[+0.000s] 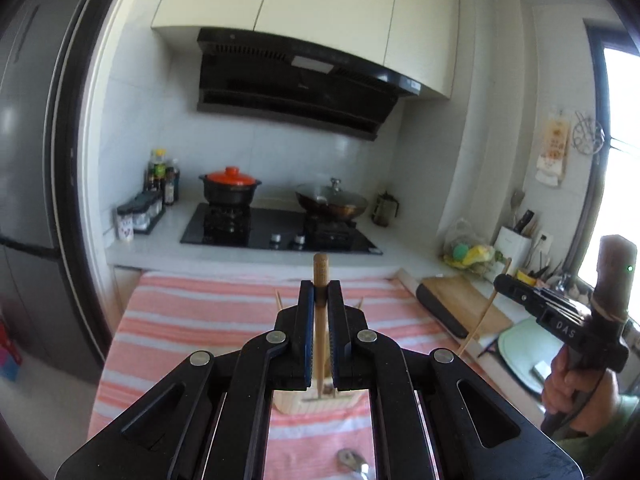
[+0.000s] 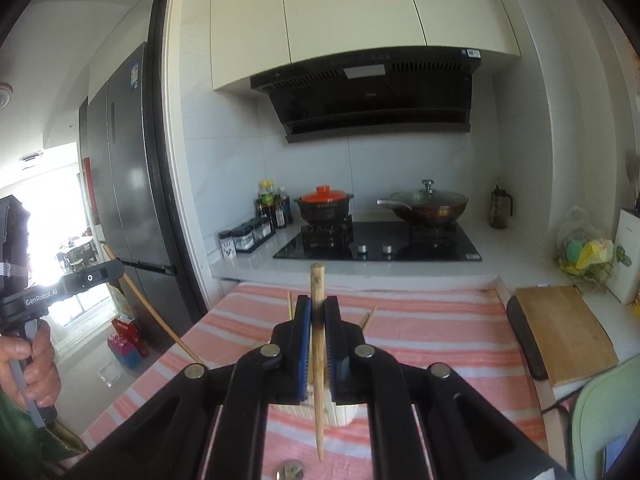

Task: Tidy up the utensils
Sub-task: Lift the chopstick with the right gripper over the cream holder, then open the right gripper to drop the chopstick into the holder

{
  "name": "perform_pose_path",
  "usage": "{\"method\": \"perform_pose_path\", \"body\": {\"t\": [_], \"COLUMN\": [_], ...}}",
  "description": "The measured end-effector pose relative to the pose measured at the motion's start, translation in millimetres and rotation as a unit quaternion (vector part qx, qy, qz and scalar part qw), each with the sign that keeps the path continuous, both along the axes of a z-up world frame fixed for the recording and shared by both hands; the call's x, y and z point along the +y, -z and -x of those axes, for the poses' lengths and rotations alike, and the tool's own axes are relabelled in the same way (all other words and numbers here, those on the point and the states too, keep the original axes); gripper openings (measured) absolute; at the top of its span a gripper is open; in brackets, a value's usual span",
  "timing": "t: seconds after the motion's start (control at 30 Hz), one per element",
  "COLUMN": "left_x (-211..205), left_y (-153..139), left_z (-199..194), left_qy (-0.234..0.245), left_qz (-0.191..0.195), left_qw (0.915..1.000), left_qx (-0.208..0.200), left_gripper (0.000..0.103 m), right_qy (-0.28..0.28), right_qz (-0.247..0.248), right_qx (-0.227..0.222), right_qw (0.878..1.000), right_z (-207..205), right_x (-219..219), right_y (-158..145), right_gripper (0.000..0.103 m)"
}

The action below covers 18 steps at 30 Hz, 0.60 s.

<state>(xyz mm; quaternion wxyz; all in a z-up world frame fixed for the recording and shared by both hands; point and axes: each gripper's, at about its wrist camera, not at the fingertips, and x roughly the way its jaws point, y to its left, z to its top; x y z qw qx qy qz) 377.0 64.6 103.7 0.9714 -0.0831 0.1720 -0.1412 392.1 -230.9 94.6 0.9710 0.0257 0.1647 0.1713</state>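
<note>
The left gripper (image 1: 320, 292) was clamped on a single wooden chopstick (image 1: 320, 320), its blue-lined jaws pinching the stick near the thick end so that it stood almost upright, tip down over a cream utensil holder (image 1: 316, 402) directly below. The right gripper (image 2: 317, 308) held a second chopstick (image 2: 319, 360) the same way, tip hanging just above the holder (image 2: 340, 414); judging by that posture, both sticks were being lined up to drop in vertically. More chopstick ends (image 1: 277, 298) poked up behind the left gripper's jaws at about 11 and 1 o'clock, apparently already standing in the holder. The holder sat on a pink-and-white striped cloth (image 1: 200, 320) covering the table, and a metal utensil (image 1: 352, 462), only partly visible, lay at 6 o'clock, seemingly not yet sorted.

From the left wrist view, the other gripper body at 3 o'clock carried the letters "DAS"; from the right wrist view, the opposite unit at 9 o'clock read "GenRobot.AI". A wooden cutting board (image 2: 568, 332) lay at 3 o'clock off the cloth. Farther out at 12 o'clock, a black clay pot with an orange lid (image 2: 323, 204) and a glass-lidded wok (image 2: 428, 206) sat on the gas hob beneath a black range hood (image 2: 368, 92), whose small lettering was too blurred to read. A grey refrigerator (image 2: 124, 160) stood at 10 o'clock, its blue label illegible.
</note>
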Motion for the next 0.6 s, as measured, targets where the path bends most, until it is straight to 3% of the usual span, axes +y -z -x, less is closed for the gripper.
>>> {"method": "perform_pose_path", "body": {"t": [0.17, 0.3, 0.43, 0.6], "left_x": [-8, -16, -29, -43], "left_y": [3, 29, 64, 101], "left_z": [-41, -75, -102, -132], "left_qy": [-0.037, -0.052, -0.05, -0.035], "left_qz": [0.01, 0.016, 0.005, -0.005], "left_qw": [0.9991, 0.9984, 0.9968, 0.9902], "left_qx": [-0.016, 0.015, 0.063, 0.135], "left_gripper": [0.004, 0.004, 0.004, 0.005], "right_qy": [0.013, 0.03, 0.033, 0.02], "right_qz": [-0.009, -0.014, -0.013, 0.0], "right_qx": [-0.043, -0.063, -0.028, 0.082], "right_qw": [0.999, 0.997, 0.999, 0.996], "right_z": [-41, -73, -105, -146], "right_x": [20, 30, 37, 47], "right_y": [-13, 4, 38, 92], "right_gripper": [0.007, 0.007, 0.007, 0.007]}}
